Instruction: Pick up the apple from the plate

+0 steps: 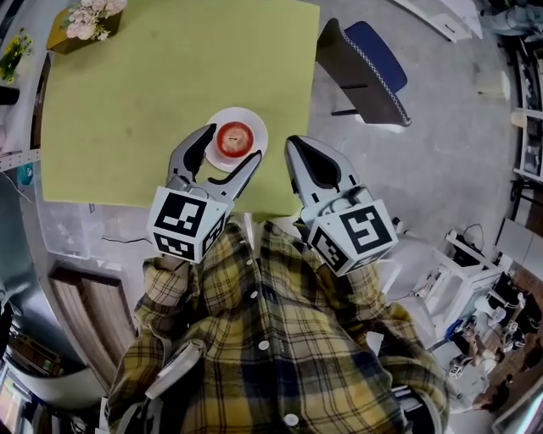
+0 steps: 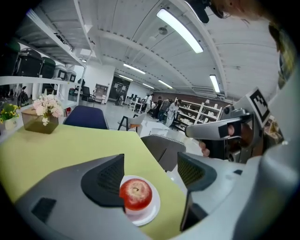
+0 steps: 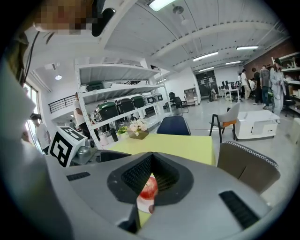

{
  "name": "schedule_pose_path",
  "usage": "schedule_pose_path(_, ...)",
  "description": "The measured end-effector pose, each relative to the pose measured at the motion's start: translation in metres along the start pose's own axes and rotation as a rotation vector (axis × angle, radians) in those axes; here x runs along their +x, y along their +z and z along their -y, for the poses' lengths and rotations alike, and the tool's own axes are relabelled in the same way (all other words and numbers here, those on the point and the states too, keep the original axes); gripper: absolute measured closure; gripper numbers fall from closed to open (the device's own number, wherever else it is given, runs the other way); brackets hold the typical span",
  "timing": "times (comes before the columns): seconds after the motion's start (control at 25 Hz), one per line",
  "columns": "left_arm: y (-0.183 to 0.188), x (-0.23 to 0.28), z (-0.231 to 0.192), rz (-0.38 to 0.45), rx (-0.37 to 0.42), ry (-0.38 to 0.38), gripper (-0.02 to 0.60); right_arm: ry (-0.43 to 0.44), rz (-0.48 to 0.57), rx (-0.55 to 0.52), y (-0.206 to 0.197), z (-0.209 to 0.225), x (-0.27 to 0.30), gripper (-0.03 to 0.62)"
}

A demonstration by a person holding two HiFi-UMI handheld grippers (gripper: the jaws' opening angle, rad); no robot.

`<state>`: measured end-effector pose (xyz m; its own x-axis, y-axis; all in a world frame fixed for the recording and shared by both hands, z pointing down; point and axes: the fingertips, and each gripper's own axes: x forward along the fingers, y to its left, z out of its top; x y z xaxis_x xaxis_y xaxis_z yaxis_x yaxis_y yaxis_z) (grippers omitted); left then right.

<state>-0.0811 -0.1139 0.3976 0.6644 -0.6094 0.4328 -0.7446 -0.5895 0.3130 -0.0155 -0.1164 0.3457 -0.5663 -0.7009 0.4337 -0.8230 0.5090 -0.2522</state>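
The table (image 1: 153, 93), topped in yellow-green, is found ahead of both grippers and reaches well beyond them. A checked shirt (image 1: 280, 339) on the person is seen behind the grippers. A grey and blue chair (image 1: 365, 72) stands off the table's edge, ahead of the right gripper and to its right. The left gripper (image 1: 231, 144) is held over the near edge of the table with its jaws set wide apart; nothing is gripped by it. In the left gripper view the left gripper (image 2: 150, 176) is aimed at the plate, with the right gripper's marker cube noted off to its right. The right gripper (image 1: 299, 151) is held just to the right of the left one, beside the plate, with its jaws brought together on nothing; in its own view only a narrow slit is left below the meeting pads of the right gripper (image 3: 152, 180). A box of flowers (image 1: 81, 25) is placed at the far corner of the table, well ahead of the left gripper and to its left. The white plate (image 1: 242, 113) lies just ahead of the left gripper, near the table's edge. The red apple (image 1: 235, 136) rests on the plate, between the left gripper's open jaws and nearer its left jaw, with the right jaw clearly apart from it.
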Motion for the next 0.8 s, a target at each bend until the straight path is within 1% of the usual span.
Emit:
schedule_pose_path(0.24,-0.035,0.018,-0.014,-0.065,-0.002,0.014,0.229,-0.002,-0.033,0.034,-0.021,0.007,0.008,0.597)
schedule_pose_path(0.32,-0.046,0.024,-0.017,-0.089,0.001,0.018,0.203,-0.005,-0.04,0.043,-0.027,0.009,0.01,0.597)
schedule_pose_path(0.64,-0.071,0.045,-0.027,-0.141,0.017,0.045,0.166,-0.015,-0.068,0.077,-0.046,0.024,0.011,0.598)
schedule_pose_path(0.8,-0.086,0.053,-0.033,-0.174,0.023,0.045,0.166,-0.018,-0.082,0.088,-0.056,0.031,0.014,0.597)
